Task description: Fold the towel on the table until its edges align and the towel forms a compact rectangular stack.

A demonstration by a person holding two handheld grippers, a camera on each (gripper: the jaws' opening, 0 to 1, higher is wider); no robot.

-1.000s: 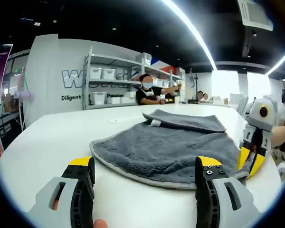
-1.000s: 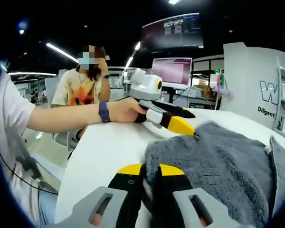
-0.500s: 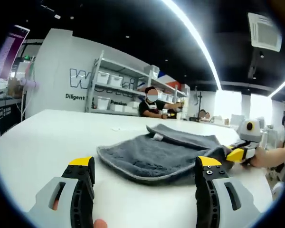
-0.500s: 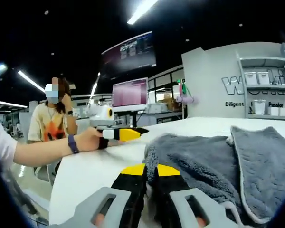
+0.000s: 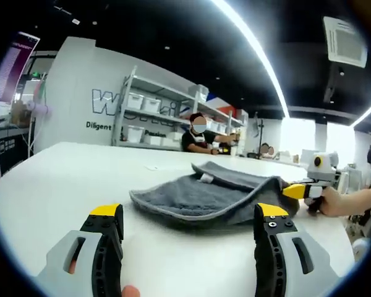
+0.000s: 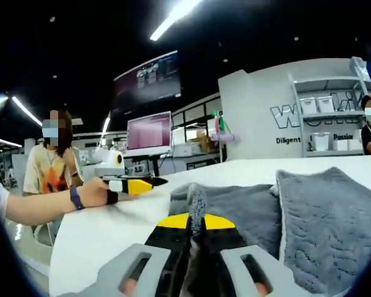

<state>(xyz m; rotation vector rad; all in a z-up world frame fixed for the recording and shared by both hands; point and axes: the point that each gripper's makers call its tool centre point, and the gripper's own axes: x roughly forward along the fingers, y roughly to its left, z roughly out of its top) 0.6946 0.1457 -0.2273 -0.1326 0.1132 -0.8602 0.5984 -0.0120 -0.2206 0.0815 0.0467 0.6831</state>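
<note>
A grey towel (image 5: 201, 197) lies partly folded on the white table (image 5: 55, 179), with a white tag near its far fold. My left gripper (image 5: 188, 215) hovers low in front of the towel's near edge, jaws wide open and nothing between them. At the right of the left gripper view, my right gripper (image 5: 300, 190) holds the towel's right corner raised off the table. In the right gripper view, my right gripper (image 6: 196, 221) is shut on the towel (image 6: 241, 207) edge, which stands up between the yellow tips. The left gripper (image 6: 133, 184) shows at the left, held by a hand.
Metal shelves with white bins (image 5: 139, 99) stand behind the table, with a seated person (image 5: 198, 133) beside them. Another person (image 6: 49, 164) stands left of the table near monitors (image 6: 149, 131). The table's edge (image 6: 68, 241) curves close on the left.
My right gripper has lifted the pinched towel corner and carried it inward over the towel. The left view has dropped lower toward the table; the left jaws stayed open.
</note>
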